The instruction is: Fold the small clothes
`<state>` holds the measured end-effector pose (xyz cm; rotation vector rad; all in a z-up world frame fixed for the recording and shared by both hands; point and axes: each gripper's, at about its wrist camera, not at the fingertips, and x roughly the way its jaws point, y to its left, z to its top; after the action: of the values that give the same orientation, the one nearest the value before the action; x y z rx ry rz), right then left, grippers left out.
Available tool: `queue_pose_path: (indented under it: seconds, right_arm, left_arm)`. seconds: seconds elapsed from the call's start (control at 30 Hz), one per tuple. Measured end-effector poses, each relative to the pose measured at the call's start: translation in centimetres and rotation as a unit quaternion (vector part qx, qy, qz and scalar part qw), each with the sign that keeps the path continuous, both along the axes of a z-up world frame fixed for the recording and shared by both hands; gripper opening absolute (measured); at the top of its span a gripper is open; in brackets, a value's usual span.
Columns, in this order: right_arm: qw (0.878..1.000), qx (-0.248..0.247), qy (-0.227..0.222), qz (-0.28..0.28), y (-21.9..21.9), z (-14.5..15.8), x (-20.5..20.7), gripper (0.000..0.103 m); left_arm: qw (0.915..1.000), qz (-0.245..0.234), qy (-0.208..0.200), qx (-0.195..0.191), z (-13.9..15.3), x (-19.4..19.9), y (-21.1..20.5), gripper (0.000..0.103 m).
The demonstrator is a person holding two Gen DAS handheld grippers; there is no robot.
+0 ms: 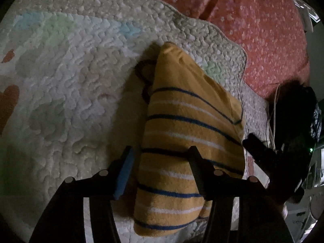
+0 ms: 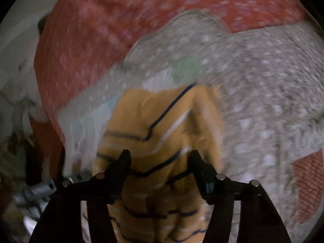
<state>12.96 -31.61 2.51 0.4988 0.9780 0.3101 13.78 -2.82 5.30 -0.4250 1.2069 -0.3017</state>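
Jaws of the left gripper stand spread, with the folded yellow striped garment lying between them and neither pad pressing on it. Jaws of the right gripper stand spread too, the same garment between and beneath them, loose and rumpled in that blurred view. The garment rests on a white quilted blanket with pastel patches, near the blanket's scalloped edge. Under the blanket lies a coral bedsheet with small pale flowers, spread over the bed. Lighting is dim. Only the left wrist view shows a dark loop of cord beside the garment's far end, and the other gripper at the garment's right. Only the right wrist view shows blurred clutter off the bed's left edge.
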Motion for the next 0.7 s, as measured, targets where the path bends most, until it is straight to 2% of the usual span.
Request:
queue_pose_path:
  seconds: [0.07,0.1,0.2,0.33,0.37,0.43,0.47,0.5,0.53,0.6,0.7]
  right_arm:
    - [0.999,-0.045,0.019,0.023,2.1,-1.1,0.3,0.026]
    - [0.998,-0.055,0.024,0.026,2.4,-1.1,0.5,0.023]
    - [0.998,-0.062,0.022,0.004,0.7,0.1,0.2,0.018]
    - [0.993,-0.115,0.037,-0.014,-0.7,-0.7,-0.6,0.017]
    - [0.993,-0.112,0.04,-0.013,-0.8,-1.0,-0.5,0.019]
    - [0.996,-0.077,0.034,-0.019,-1.6,-1.1,-0.8,0.036]
    - [0.997,-0.059,0.033,-0.026,-2.3,-1.1,-1.1,0.052]
    - [0.998,-0.036,0.034,-0.037,-3.1,-1.0,-1.3,0.061]
    - [0.998,-0.028,0.032,-0.044,-3.6,-1.0,-1.4,0.064]
    - [0.998,-0.034,0.027,-0.054,-4.0,-1.0,-1.5,0.077]
    - [0.997,-0.031,0.035,-0.053,-4.0,-1.9,-1.0,0.086]
  left_arm:
    - [1.0,0.003,0.002,0.002,-0.1,0.2,0.1,0.055]
    - [1.0,0.006,0.004,0.003,-0.3,0.6,0.1,0.055]
    - [0.9999,0.008,0.006,0.001,-0.3,1.1,0.2,0.055]
    - [0.9999,0.002,0.003,-0.01,-0.6,1.9,0.3,0.063]
    - [0.9998,-0.002,0.006,-0.018,-0.9,2.1,0.2,0.067]
    - [0.999,-0.013,0.016,-0.04,-1.5,2.7,-0.1,0.072]
    - [0.9984,-0.019,0.022,-0.048,-2.0,3.1,-0.4,0.073]
    - [0.9978,-0.025,0.03,-0.055,-2.4,3.5,-0.6,0.073]
    - [0.9967,-0.033,0.038,-0.063,-2.7,3.9,-0.9,0.073]
    - [0.9948,-0.043,0.043,-0.082,-2.9,4.3,-1.2,0.073]
    - [0.9922,-0.062,0.041,-0.1,-2.9,4.6,-2.1,0.079]
